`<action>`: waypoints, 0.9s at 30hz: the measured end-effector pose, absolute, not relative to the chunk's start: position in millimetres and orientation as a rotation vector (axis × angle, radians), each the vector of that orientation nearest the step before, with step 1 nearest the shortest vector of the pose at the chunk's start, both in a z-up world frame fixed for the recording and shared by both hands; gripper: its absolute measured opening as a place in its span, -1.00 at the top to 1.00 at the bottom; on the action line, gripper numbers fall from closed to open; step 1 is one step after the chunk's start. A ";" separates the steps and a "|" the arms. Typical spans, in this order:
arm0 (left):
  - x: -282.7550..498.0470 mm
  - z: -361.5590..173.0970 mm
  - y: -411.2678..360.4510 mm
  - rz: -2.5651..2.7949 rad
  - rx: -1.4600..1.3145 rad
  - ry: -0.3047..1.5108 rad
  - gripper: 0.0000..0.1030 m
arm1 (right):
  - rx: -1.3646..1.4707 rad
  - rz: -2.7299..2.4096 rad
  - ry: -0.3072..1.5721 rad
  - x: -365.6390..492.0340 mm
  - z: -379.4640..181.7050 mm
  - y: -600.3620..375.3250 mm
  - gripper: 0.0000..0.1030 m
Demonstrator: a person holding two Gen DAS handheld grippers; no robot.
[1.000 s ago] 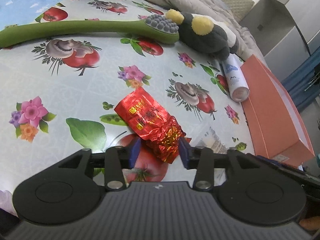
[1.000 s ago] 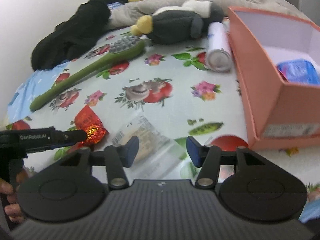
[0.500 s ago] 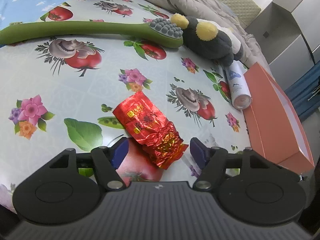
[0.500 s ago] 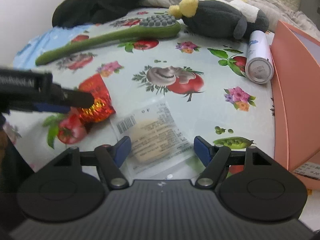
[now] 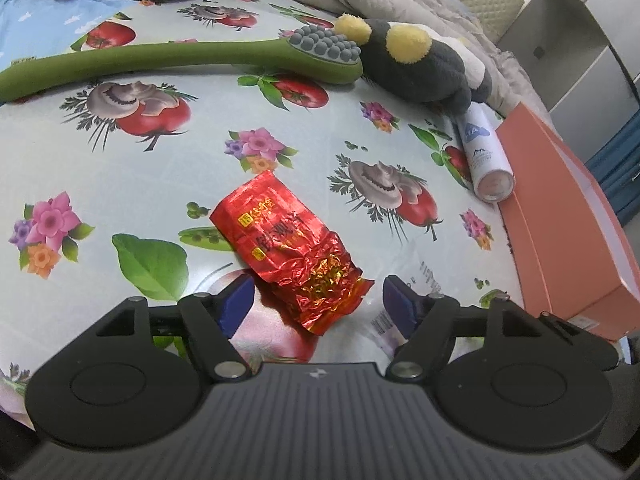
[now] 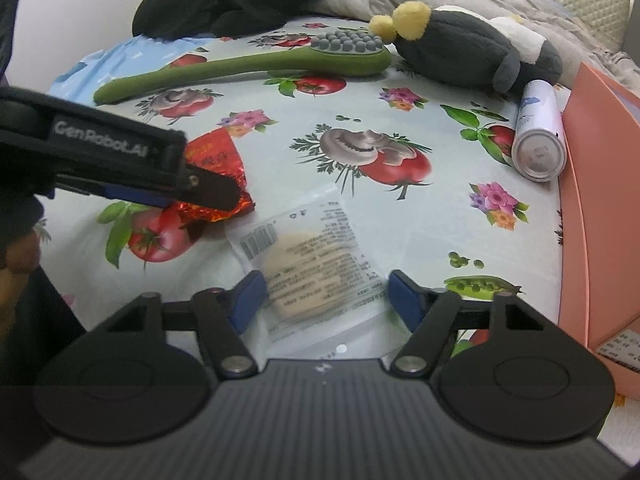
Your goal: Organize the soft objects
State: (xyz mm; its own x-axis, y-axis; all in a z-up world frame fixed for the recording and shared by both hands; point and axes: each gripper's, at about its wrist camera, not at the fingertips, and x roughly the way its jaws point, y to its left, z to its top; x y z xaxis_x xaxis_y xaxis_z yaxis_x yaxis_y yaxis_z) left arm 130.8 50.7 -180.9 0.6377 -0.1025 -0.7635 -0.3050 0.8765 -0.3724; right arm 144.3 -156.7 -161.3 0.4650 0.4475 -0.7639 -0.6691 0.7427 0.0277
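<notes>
Between the green brush (image 5: 180,58) with the plush toy (image 5: 416,66) at the far side and the two packets near the claws, the flowered cloth (image 6: 280,160) lies bare, while the spray can (image 6: 538,132) and orange box (image 6: 592,208) block the right edge.

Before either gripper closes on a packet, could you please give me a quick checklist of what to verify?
1. Red foil packet between left gripper pads: ok, untouched.
2. Left jaws open: ok.
3. Clear biscuit packet between right gripper pads: ok; jaws closing, no contact visible.
4. Packets apart: cannot tell, edges nearly meet.
5. Orange box open to receive: cannot tell; only its wall shows.
</notes>
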 end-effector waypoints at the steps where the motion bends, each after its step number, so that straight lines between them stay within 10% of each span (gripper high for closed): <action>1: 131.5 -180.9 49.9 0.117 -0.505 0.883 -0.47 | -0.292 0.701 0.840 143.6 -160.9 -156.6 -0.20; 13: 136.5 -180.6 40.2 0.144 -0.453 0.883 -0.47 | -0.314 0.621 0.823 141.3 -154.6 -159.7 0.38; 27: 147.4 -187.2 15.8 0.150 -0.236 0.872 -0.37 | -0.215 0.450 0.826 153.3 -160.8 -185.4 0.41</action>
